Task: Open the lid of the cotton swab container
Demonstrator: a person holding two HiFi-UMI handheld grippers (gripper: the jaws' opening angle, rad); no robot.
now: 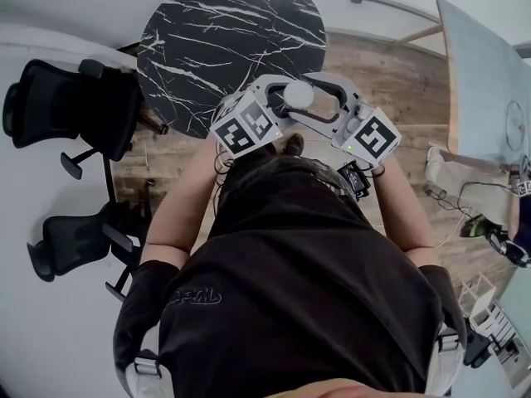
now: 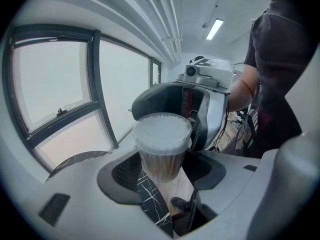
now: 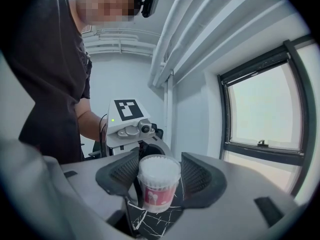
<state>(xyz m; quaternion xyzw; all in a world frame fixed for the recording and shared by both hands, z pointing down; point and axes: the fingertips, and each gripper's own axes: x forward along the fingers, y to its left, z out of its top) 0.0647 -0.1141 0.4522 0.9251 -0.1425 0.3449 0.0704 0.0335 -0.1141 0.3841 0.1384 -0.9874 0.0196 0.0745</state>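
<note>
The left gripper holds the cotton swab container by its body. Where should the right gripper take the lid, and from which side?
Grip the clear lid by its round side wall, above the pink label, one jaw on each side. Come in level from the side opposite the left gripper, which holds the upright container lower down. The right gripper faces it so, jaws open.

Left gripper (image 2: 162,166): tilted downward, jaws closed on the lower body of the cotton swab container (image 2: 161,139); I read it as held. Right gripper (image 3: 160,176): near level, facing the left one, jaws spread either side of the container's top, not gripping. Left forearm (image 1: 178,214), right forearm (image 1: 406,210): bare, converging ahead of the torso.
</note>
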